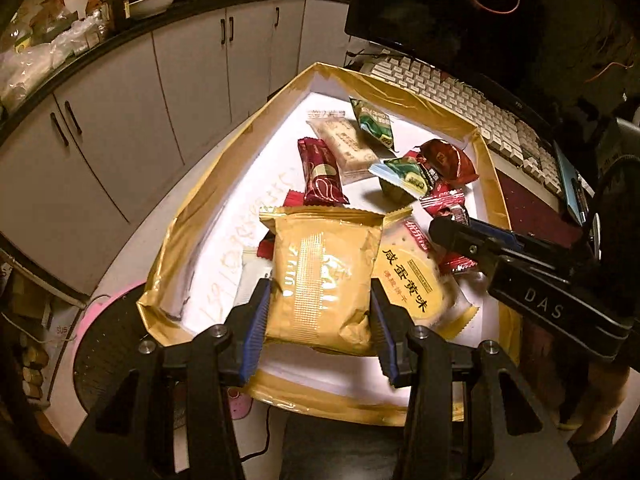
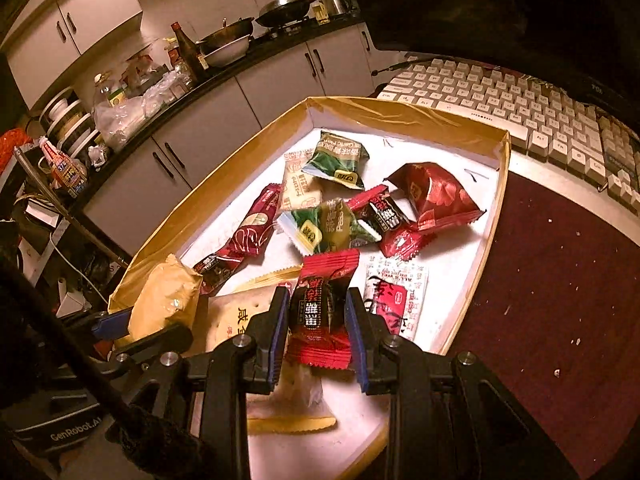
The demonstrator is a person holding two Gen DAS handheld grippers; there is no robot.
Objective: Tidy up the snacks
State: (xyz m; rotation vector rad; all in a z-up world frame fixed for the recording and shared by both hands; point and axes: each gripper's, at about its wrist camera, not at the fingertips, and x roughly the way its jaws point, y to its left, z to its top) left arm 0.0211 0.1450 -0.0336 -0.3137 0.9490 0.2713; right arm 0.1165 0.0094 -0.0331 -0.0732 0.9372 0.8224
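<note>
Below, we see a shallow gold-rimmed box (image 2: 404, 118) with a white floor, resting on a table beside a white keyboard (image 2: 516, 108) and a dark red mat (image 2: 560, 280). Our left gripper (image 1: 320, 312) clamps a gold snack packet (image 1: 324, 276) above the box's near end. Our right gripper (image 2: 318, 320) pinches a small red candy wrapper (image 2: 324, 312) over the box. Other wrapped snacks (image 2: 340, 208) lie scattered on the box floor. Behind, grey kitchen cabinets (image 1: 192, 76) carry a cluttered dark countertop (image 2: 240, 60) with pans.
</note>
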